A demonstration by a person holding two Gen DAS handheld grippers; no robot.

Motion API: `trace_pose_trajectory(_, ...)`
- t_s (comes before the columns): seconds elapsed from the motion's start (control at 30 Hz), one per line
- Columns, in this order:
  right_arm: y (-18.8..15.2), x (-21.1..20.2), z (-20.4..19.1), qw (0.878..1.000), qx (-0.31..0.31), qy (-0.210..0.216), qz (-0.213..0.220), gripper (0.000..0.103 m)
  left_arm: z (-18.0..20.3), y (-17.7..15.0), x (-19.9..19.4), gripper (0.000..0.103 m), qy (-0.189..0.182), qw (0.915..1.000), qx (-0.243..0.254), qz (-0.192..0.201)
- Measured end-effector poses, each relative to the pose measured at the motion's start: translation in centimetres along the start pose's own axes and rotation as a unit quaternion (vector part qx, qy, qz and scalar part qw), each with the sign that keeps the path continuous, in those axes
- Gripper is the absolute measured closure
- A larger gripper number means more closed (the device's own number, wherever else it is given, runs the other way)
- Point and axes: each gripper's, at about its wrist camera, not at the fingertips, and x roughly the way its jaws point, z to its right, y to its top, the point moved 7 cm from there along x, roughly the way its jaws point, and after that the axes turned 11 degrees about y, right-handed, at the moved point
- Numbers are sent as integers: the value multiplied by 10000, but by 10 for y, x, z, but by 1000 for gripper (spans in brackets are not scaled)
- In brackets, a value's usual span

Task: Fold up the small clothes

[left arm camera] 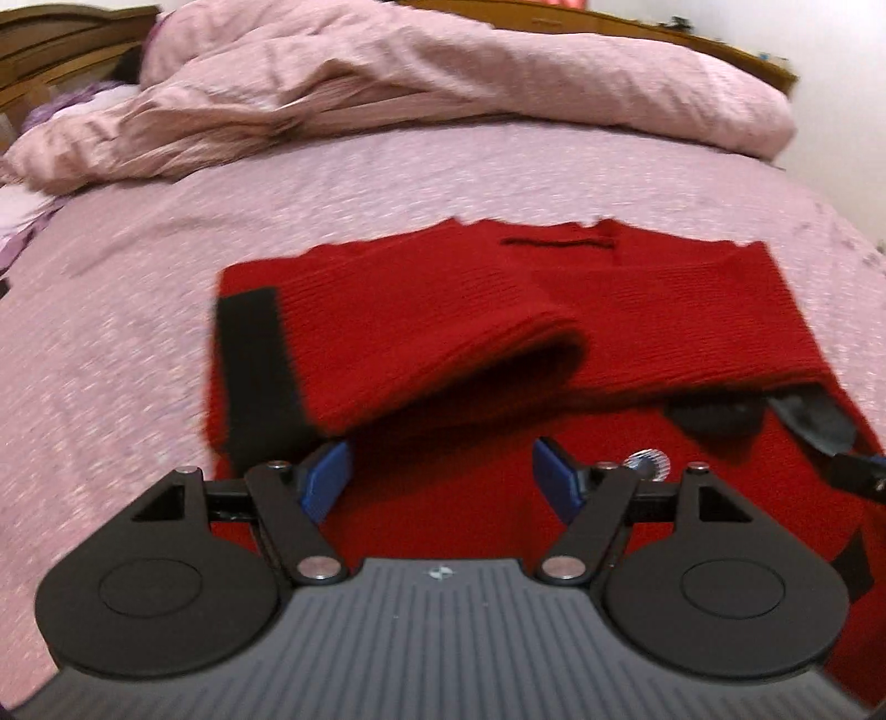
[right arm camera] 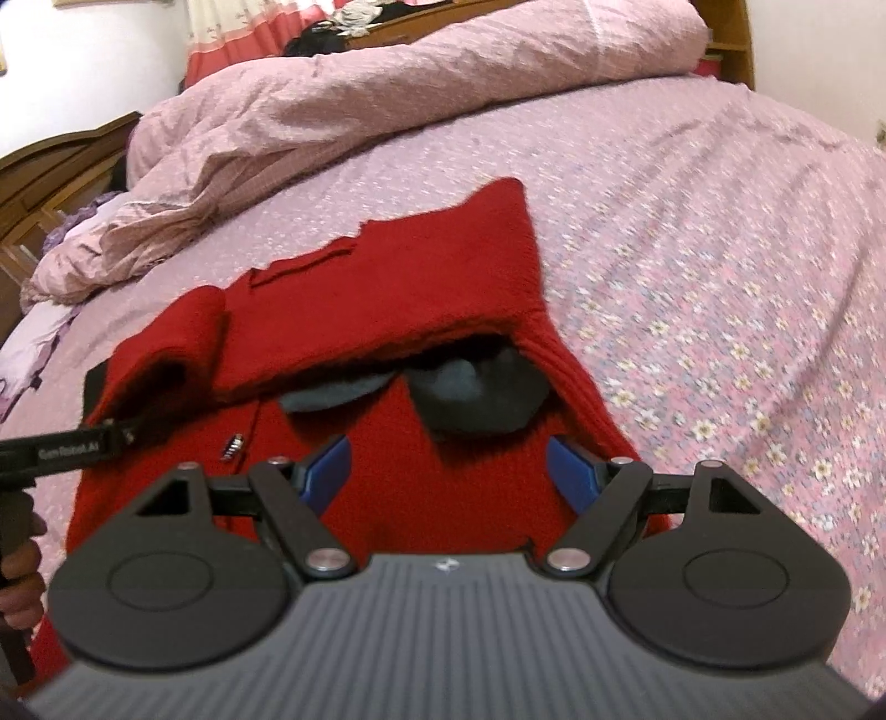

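left gripper (left arm camera: 442,479): blue fingers spread apart, holding nothing, above the near part of the red knit garment (left arm camera: 498,343). right gripper (right arm camera: 448,473): fingers likewise apart, empty, over the same garment (right arm camera: 432,288). garment lies partly folded on the pink floral bedspread (right arm camera: 720,277), crumpled duvet (left arm camera: 443,77) beyond.

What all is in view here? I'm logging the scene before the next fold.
sweater: one, red knit with black trim, partly folded, flat on the bed
collar: one, dark grey, showing under the folded part
button: one, silvery, on the sweater front
sheet: one, pink floral, covers the bed
duvet: one, pink, bunched at the far side
headboard: one, brown wood, behind the duvet
curtain: one, cream and red, far corner
left gripper: one, black with blue pads, open over the sweater
right gripper: one, same, open over the sweater
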Motion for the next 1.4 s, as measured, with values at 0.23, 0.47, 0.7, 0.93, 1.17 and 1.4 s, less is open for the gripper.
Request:
trace_pose_trajectory(0.23,12,12,-29,9989,-420,203,-68,23,-42,-12,-1,26,546,9982,-205,-139)
trace_pose_trajectory(0.47,22,37,-74,9938,-981,477,-237,23,-69,-21,10,26,796,9955,-380,-339)
trace_pose_trajectory(0.7,28,69,-119,9848,-1539,665,-458,23,-78,-23,16,26,805,9947,-489,-422)
trace_pose_trajectory(0.93,31,100,-161,9620,-2624,533,-533,23,-81,-25,21,25,705,9943,-614,-505)
trace_pose_trajectory(1.17,27,123,-190,9395,-3364,445,-469,24,-82,-27,21,24,655,9941,-683,-522)
trace_pose_trajectory(1.4,30,122,-213,9259,-3716,675,89,68,-82,-27,24,24,643,9941,-701,-522)
